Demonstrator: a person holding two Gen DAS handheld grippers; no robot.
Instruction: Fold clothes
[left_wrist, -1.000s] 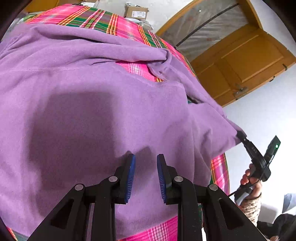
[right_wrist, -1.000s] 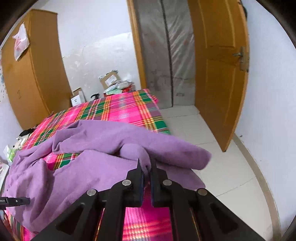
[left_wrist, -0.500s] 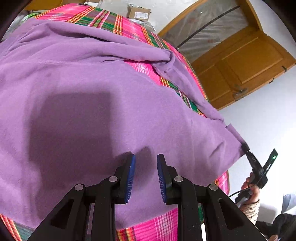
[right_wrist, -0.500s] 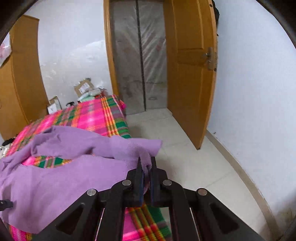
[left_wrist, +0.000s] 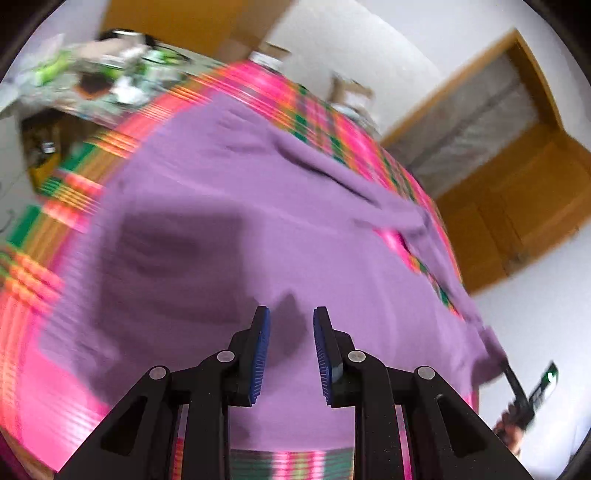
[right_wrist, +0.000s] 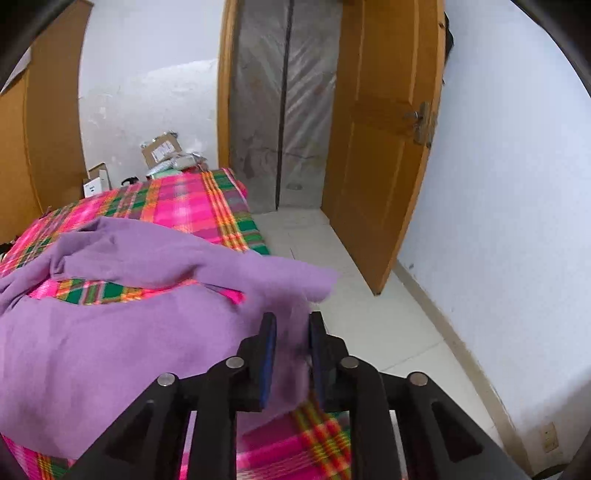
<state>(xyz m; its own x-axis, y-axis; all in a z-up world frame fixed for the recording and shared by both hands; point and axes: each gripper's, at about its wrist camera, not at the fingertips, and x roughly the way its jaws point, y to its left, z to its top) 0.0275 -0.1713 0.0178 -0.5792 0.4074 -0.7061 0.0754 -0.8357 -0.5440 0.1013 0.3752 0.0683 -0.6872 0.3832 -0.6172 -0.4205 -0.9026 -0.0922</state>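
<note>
A purple garment (left_wrist: 258, 221) lies spread over the pink and green plaid bed cover (left_wrist: 33, 369). My left gripper (left_wrist: 290, 314) hovers open just above the cloth, with nothing between its blue pads; this view is motion-blurred. In the right wrist view the purple garment (right_wrist: 129, 332) reaches the bed's right edge. My right gripper (right_wrist: 291, 317) stands open there, and a corner of the cloth lies loose between its fingers. In the left wrist view the right gripper shows small at the garment's far right corner, held by a person's hand (left_wrist: 511, 424).
The plaid bed cover (right_wrist: 177, 199) ends at a tiled floor (right_wrist: 369, 325). An open wooden door (right_wrist: 380, 147) and a plastic-covered doorway (right_wrist: 284, 110) stand beyond. Cardboard boxes (right_wrist: 160, 149) sit at the bed's far end, beside a wardrobe (right_wrist: 40, 129). Blurred clutter (left_wrist: 92, 81) shows far left.
My right gripper drew the garment's corner out to the bed's right edge, then opened off it. The left gripper's view swung quickly over the cloth while it stayed open.
</note>
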